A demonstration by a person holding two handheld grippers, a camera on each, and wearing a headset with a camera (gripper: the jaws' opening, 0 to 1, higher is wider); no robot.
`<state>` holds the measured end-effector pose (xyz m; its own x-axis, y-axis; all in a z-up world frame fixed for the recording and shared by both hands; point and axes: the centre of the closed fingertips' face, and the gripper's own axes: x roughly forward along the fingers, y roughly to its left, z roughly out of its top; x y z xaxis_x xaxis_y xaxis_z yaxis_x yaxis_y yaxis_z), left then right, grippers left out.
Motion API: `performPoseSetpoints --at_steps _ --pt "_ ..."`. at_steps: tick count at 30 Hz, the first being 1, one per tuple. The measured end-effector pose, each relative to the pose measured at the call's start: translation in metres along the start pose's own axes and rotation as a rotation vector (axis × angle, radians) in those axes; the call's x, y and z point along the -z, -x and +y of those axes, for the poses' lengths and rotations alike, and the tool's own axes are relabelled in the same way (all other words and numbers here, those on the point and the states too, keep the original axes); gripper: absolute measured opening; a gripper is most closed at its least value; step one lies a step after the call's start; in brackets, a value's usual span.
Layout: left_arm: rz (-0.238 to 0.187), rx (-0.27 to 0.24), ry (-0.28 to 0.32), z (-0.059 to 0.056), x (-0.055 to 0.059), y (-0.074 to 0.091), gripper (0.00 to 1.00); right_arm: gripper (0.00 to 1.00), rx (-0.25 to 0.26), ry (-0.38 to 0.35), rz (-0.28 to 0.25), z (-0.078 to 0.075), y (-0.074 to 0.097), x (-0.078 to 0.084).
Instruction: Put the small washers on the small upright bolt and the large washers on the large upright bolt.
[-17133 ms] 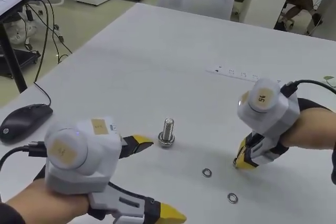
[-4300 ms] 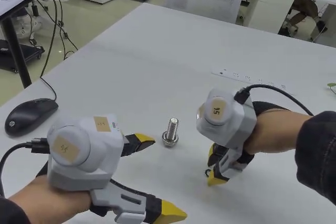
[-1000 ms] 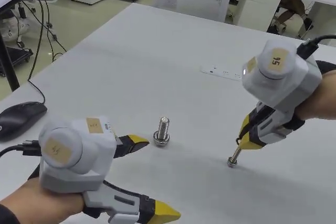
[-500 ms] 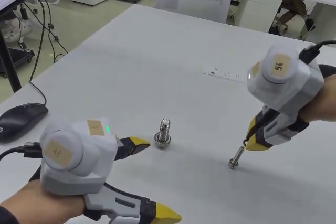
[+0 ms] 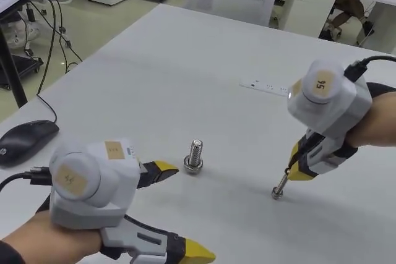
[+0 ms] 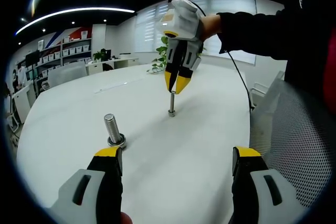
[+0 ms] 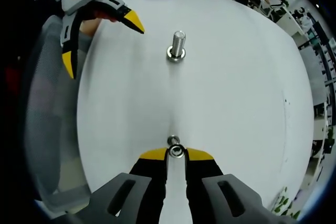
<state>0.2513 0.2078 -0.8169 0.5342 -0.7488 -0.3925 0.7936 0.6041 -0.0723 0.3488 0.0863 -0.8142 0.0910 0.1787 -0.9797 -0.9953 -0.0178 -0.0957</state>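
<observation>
Table [image 5: 185, 72] smooth white | large bolt [image 5: 195, 156] threaded steel | small bolt [image 5: 279, 187] slim

White-bodied left tool [image 5: 182, 209] and right tool [image 5: 297, 171], black jaws tipped yellow, round tan stickers [image 5: 71, 179], black cables [image 5: 18, 177], dark sleeve [image 6: 262, 24]

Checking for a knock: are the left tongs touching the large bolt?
Apart. Right gripper view shows bare table between the left tongs and the large bolt.
</observation>
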Motion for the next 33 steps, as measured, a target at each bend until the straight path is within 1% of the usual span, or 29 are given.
performPoseSetpoints --at_steps 14,33 --pt "0.004 -0.002 0.003 0.000 0.002 0.000 0.86 0.13 -0.013 -0.004 -0.002 0.002 -0.008 0.000" --pt "0.007 -0.007 0.004 -0.001 0.004 0.001 0.86 0.14 -0.037 -0.012 0.014 0.005 -0.039 0.006"
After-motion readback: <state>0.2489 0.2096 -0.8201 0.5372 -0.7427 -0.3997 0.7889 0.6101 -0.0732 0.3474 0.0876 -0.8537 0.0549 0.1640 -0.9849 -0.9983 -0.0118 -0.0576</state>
